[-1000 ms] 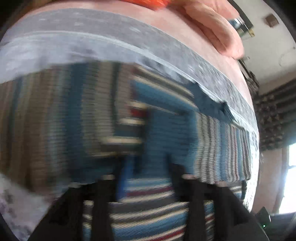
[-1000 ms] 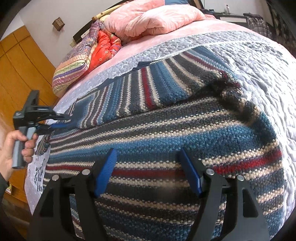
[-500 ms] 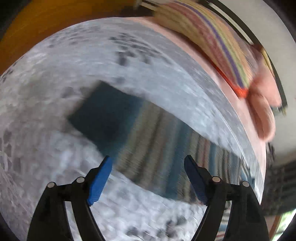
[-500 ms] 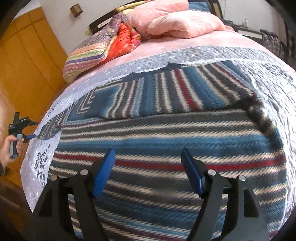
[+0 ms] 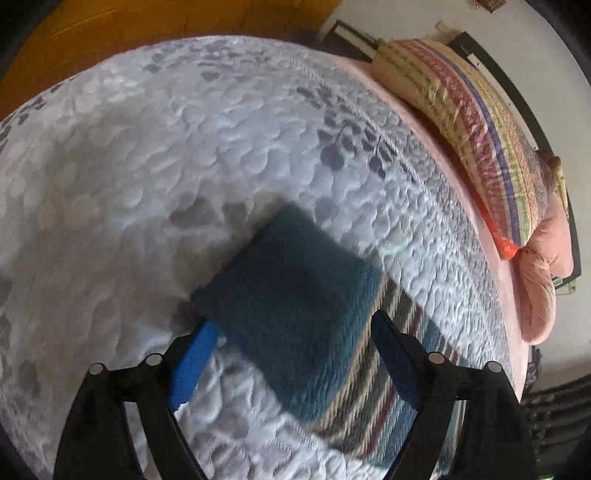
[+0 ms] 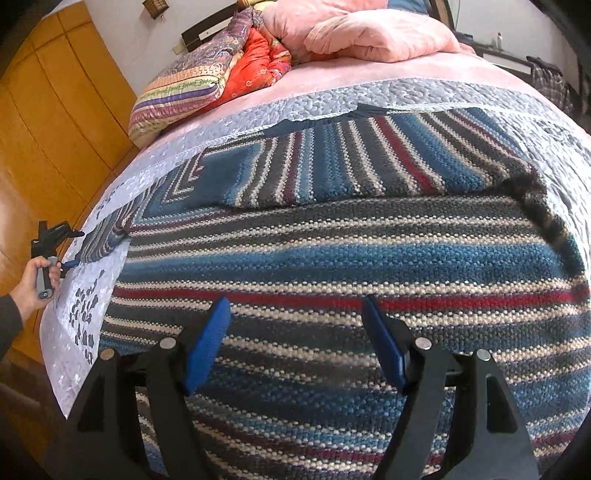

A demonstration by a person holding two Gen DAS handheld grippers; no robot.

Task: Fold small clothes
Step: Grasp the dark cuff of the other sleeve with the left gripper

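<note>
A knit sweater [image 6: 332, 240] with blue, grey, cream and red stripes lies spread flat on the bed, one sleeve folded across its upper part. My right gripper [image 6: 295, 314] hovers open just over the lower body of the sweater, nothing between its fingers. The other sleeve runs out to the left, ending in a dark teal cuff [image 5: 291, 295]. My left gripper [image 5: 295, 350] stands open with that cuff lying between its blue pads. In the right wrist view the left gripper [image 6: 75, 248] shows at the sleeve's end, held by a hand [image 6: 33, 284].
A grey quilted bedspread [image 5: 184, 147] covers the bed down to its left edge. A striped pillow [image 6: 177, 92], a red quilt [image 6: 258, 62] and a pink duvet [image 6: 369, 33] are piled at the headboard. Orange wooden cupboards [image 6: 55, 110] stand to the left.
My left gripper has drawn away from the sweater's body out along the sleeve, and the cuff now lies between its open fingers. My right gripper has stayed open over the body, shifting slightly.
</note>
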